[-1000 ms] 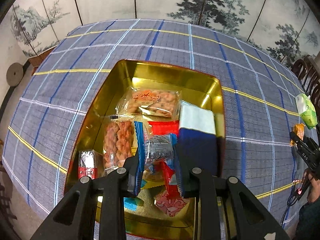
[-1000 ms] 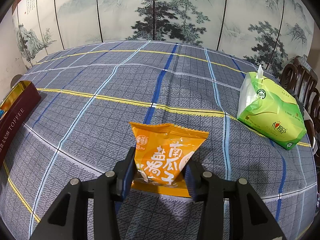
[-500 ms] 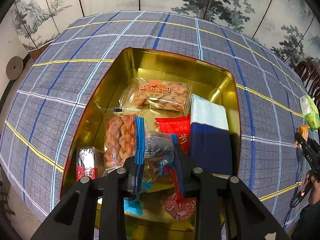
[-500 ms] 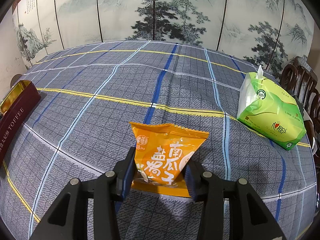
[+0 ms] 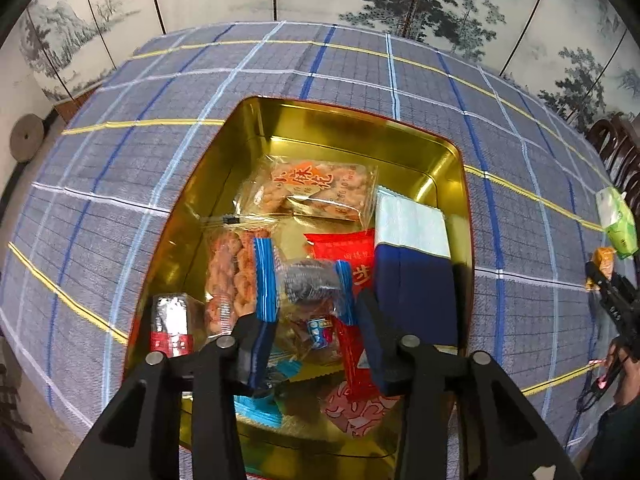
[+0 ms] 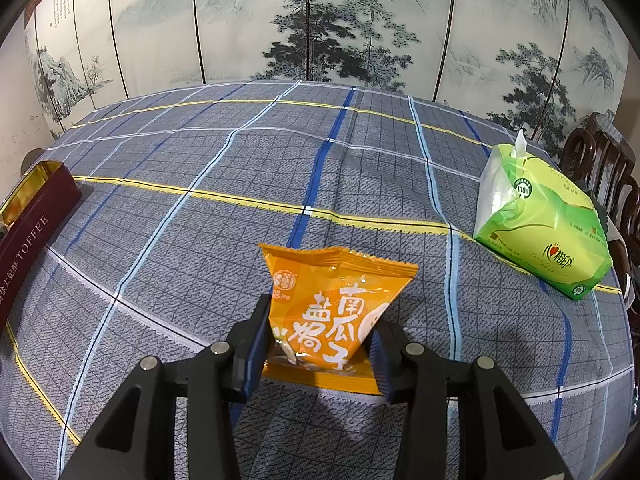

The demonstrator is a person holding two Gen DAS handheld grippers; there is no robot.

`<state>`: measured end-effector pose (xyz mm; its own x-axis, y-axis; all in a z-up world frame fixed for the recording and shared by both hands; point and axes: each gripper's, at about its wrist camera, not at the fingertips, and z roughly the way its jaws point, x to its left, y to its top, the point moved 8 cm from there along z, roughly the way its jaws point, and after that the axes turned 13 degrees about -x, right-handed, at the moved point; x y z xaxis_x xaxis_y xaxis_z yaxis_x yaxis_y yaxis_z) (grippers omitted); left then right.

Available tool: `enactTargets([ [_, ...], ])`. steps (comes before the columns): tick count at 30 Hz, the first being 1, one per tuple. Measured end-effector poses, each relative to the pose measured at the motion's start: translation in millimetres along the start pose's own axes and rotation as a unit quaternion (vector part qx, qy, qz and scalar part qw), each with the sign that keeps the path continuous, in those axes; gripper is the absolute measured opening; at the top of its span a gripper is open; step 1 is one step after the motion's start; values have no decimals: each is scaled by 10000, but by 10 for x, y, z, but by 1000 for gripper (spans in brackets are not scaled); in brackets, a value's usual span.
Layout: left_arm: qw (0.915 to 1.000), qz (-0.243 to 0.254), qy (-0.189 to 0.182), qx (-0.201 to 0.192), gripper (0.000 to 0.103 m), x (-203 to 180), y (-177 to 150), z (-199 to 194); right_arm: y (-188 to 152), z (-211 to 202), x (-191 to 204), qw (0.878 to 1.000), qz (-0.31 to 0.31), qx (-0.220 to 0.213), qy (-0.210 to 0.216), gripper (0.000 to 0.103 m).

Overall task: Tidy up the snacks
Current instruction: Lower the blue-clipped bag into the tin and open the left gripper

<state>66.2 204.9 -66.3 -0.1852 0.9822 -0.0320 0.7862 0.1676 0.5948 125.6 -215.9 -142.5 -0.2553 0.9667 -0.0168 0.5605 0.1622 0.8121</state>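
Note:
My left gripper [image 5: 310, 336] is shut on a small blue-edged clear snack packet [image 5: 304, 280] and holds it above the gold tin [image 5: 344, 128]. The tin holds several snacks: an orange cracker bag [image 5: 316, 190], a twisted-pastry bag [image 5: 228, 268], a red packet [image 5: 344, 246], a navy and white box [image 5: 412, 256] and a silver and red packet [image 5: 170, 320]. My right gripper [image 6: 318, 350] is shut on an orange seed packet [image 6: 332, 296] that stands on the tablecloth. That gripper and packet also show far right in the left wrist view [image 5: 604, 264].
A green tissue pack [image 6: 540, 224] lies on the plaid tablecloth [image 6: 240, 168] to the right of the orange packet. The tin's maroon side [image 6: 28, 236] shows at the left edge. Wooden chairs [image 6: 600, 160] stand at the right, a painted screen [image 6: 320, 20] behind.
My left gripper with the blue-edged packet has drawn back and risen a little over the tin, so more of the tin shows. The right gripper and orange packet have not moved.

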Motion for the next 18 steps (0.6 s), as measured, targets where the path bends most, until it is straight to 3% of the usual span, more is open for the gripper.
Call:
enactTargets([
  [5, 9999, 28, 62, -74, 51, 28, 34, -66, 1, 0, 1, 10000, 2, 1, 2, 45],
  [18, 9993, -32, -229, -294, 62, -42, 53, -352, 3, -7, 0, 10000, 16, 3, 15, 45],
])
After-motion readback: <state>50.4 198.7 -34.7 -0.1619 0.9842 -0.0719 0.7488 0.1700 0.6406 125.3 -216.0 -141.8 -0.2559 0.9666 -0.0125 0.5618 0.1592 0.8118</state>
